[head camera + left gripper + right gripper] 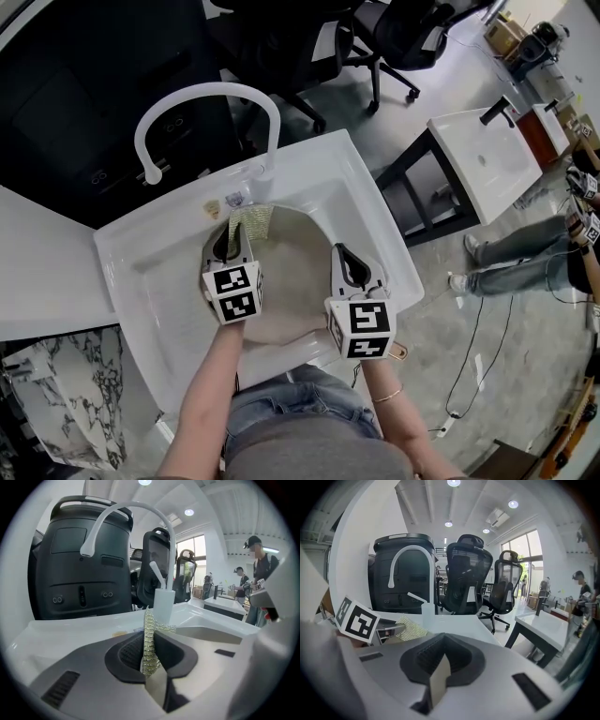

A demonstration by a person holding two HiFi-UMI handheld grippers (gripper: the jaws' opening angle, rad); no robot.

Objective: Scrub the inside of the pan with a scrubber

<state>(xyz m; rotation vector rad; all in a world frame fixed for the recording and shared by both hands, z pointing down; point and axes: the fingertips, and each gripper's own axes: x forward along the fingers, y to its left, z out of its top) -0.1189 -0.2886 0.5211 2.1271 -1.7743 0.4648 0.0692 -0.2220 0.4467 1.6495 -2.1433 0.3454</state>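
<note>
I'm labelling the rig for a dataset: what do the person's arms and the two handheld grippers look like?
Both the left gripper and the right gripper have pale grey shells, black ribbed pads and a rear cube of black-and-white square markers. The forearms are bare, no sleeves showing; a thin bracelet on the right wrist.

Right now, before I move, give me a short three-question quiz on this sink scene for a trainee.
1. True or false: the left tongs are shut on the scrubber.
2. What rises at the far edge of the sink? A) a white faucet B) a kettle C) a dish rack
3. Fill in: the right tongs are shut and hold ____.
Key: 1 true; 2 A; 3 nothing.
</note>
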